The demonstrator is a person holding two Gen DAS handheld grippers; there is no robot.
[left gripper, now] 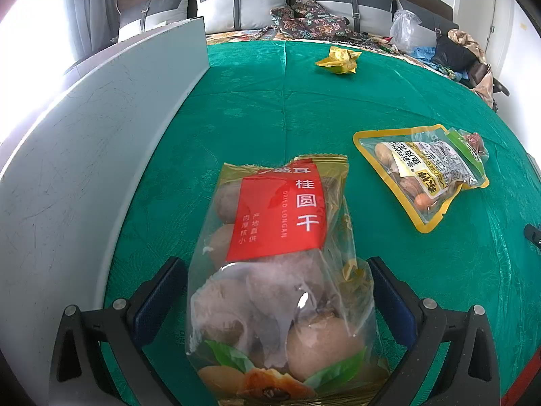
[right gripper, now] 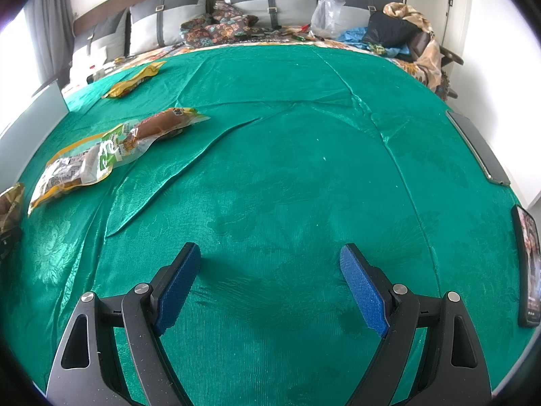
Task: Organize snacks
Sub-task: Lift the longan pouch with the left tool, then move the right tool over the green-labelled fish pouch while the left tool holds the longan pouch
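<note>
A clear bag of dried longan with a red label (left gripper: 274, 253) lies between the fingers of my left gripper (left gripper: 275, 274). The jaws stand wide on either side of the bag and do not press it. A yellow-edged peanut pack (left gripper: 422, 172) lies to the right on the green cloth, with a small red snack (left gripper: 473, 140) behind it. A crumpled yellow wrapper (left gripper: 338, 61) lies farther back. My right gripper (right gripper: 268, 264) is open and empty over bare green cloth (right gripper: 287, 169). The peanut pack (right gripper: 77, 165), a sausage pack (right gripper: 165, 123) and a yellow wrapper (right gripper: 135, 79) lie at its left.
A grey box wall (left gripper: 101, 142) stands along the left of the cloth. Two phones (right gripper: 527, 267) (right gripper: 480, 149) lie at the right edge. Pillows (right gripper: 270, 0), patterned fabric, a plastic bag (right gripper: 326, 17) and clothes are heaped at the back.
</note>
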